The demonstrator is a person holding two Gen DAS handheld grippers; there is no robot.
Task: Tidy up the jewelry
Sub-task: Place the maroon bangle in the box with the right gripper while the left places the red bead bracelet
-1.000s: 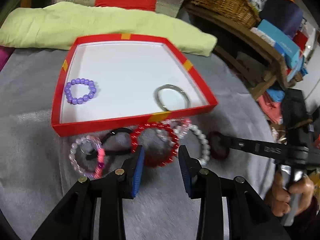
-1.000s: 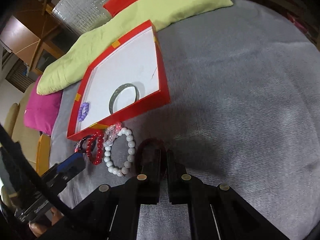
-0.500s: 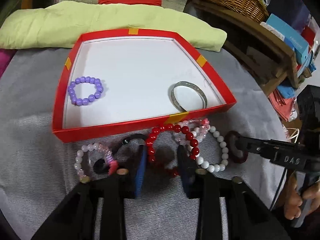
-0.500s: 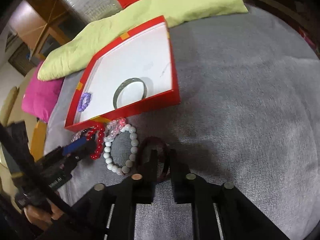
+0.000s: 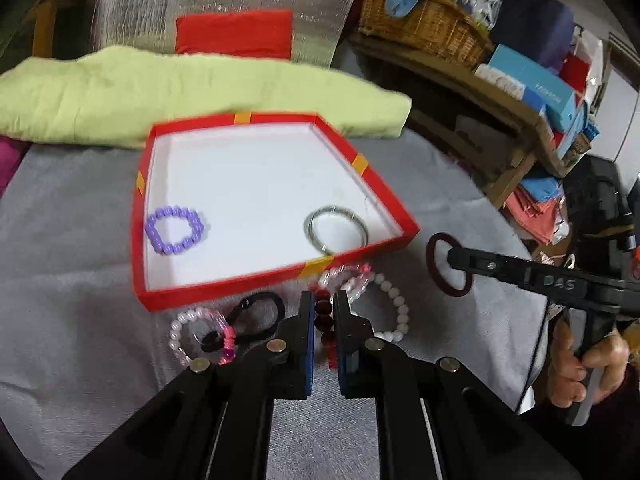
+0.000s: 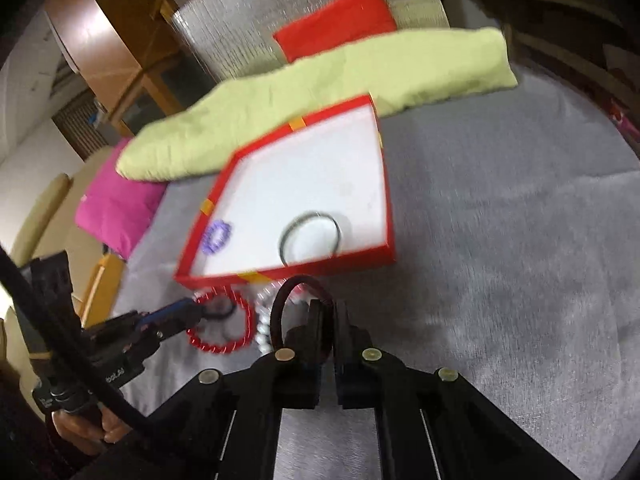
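Note:
A red tray (image 5: 208, 300) with a white floor holds a purple bead bracelet (image 5: 175, 230) and a silver bangle (image 5: 335, 229); tray (image 6: 390, 200). My left gripper (image 5: 323, 304) is shut on a red bead bracelet (image 5: 323, 322), lifted just in front of the tray; it also shows in the right wrist view (image 6: 218, 324). My right gripper (image 6: 327, 312) is shut on a dark maroon hair band (image 6: 280, 304), held in the air right of the tray (image 5: 440, 268). A white pearl bracelet (image 5: 394, 312), a pink-clear bracelet (image 5: 192, 334) and a black hair tie (image 5: 260, 314) lie on the grey cloth.
A yellow-green cushion (image 5: 180, 88) lies behind the tray, with a silver sheet and red cloth beyond. A wooden shelf with a wicker basket (image 5: 420, 20) and boxes stands at the right. A pink cushion (image 6: 116, 204) lies at the left.
My left gripper closed on the red bead bracelet and raised it. My right gripper lifted the maroon hair band off the cloth toward the tray.

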